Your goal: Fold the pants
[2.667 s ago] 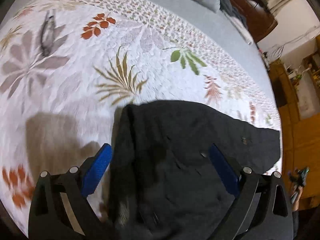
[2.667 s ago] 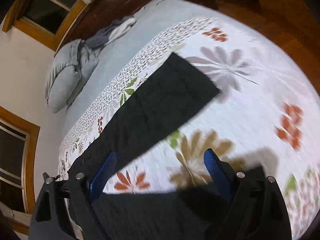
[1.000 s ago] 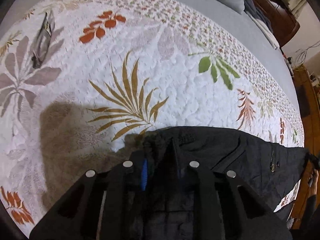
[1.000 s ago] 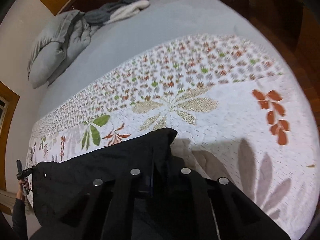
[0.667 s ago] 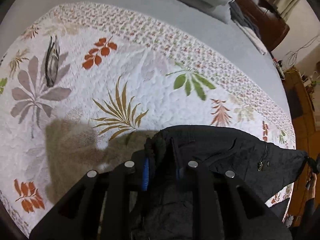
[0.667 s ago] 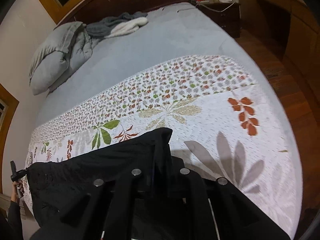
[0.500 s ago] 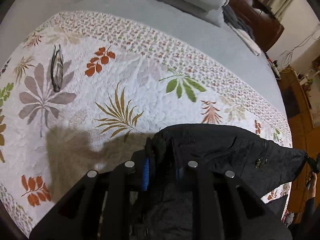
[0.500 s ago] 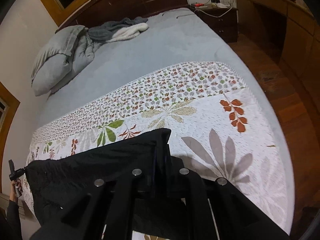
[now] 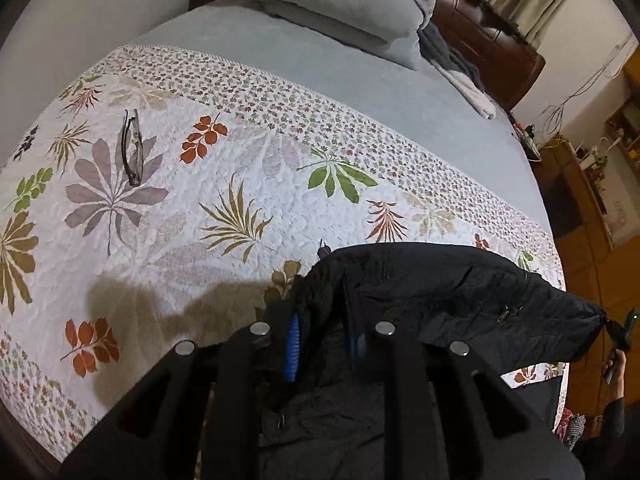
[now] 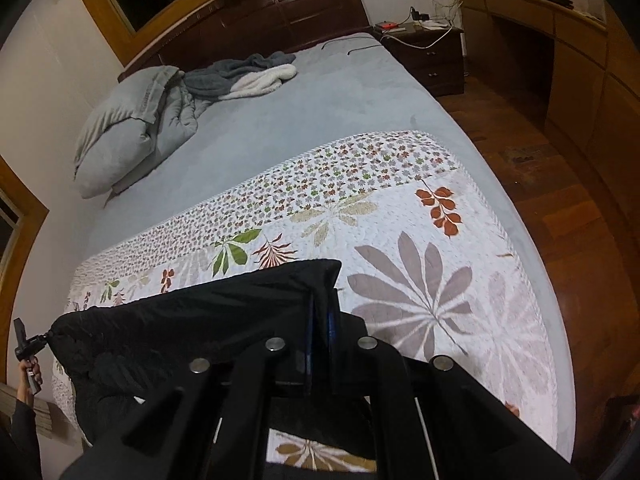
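Black pants (image 9: pixel 448 292) hang stretched between both grippers above the floral quilt (image 9: pixel 192 208). In the left wrist view my left gripper (image 9: pixel 322 340) is shut on a bunched corner of the pants, blue pads pressing the cloth; the fabric runs right to the other gripper at the far edge. In the right wrist view my right gripper (image 10: pixel 318 332) is shut on the opposite corner of the pants (image 10: pixel 192 320), and the cloth stretches left to the other gripper, held by a hand at the left edge. The lower pants droop below the fingers, out of sight.
A pair of glasses (image 9: pixel 132 146) lies on the quilt at the left. Grey pillows (image 10: pixel 124 136) and a grey-white blanket (image 10: pixel 248 74) sit near the dark headboard. A nightstand (image 10: pixel 428 52) and wooden floor (image 10: pixel 560 208) flank the bed's right side.
Both grippers have risen with the pants held between them, so the bed looks farther below. The cloth has lifted off the quilt and hangs taut between the two grips.
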{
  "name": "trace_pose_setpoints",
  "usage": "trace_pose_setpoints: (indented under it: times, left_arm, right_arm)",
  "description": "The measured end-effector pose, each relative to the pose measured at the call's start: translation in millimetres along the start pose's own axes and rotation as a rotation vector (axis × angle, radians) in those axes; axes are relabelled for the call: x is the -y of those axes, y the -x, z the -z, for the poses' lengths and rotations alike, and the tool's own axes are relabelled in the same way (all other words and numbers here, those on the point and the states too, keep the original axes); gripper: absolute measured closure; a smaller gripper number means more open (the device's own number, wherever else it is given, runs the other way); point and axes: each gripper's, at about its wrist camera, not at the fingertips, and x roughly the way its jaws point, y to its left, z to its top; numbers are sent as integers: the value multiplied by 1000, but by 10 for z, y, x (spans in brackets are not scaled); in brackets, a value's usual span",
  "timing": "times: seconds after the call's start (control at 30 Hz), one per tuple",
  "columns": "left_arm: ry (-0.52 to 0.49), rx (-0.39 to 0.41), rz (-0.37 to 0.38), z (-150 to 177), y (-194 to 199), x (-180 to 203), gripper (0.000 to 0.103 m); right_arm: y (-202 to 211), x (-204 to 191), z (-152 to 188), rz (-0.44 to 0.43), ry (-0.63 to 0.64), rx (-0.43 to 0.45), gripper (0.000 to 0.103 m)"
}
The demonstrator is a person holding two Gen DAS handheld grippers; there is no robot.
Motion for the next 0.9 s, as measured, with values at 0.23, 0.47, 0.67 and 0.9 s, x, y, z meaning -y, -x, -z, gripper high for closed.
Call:
trace_pose_setpoints:
  times: [0.23,0.47,0.67,0.9]
  left_arm:
    - [5,11,22,216,252,-43,87]
    - [7,23,44,453,468,-104,87]
    - [15,32,67,718,609,-187,87]
    - [15,35,82,974,742,-277,87]
  right_arm:
    - [309,33,271,9,3,11,97]
    - [571,67,561,2,-5,32,97]
    - [789,87,833,-4,-10,49,97]
    - [986,123,1082,12,-10,63,97]
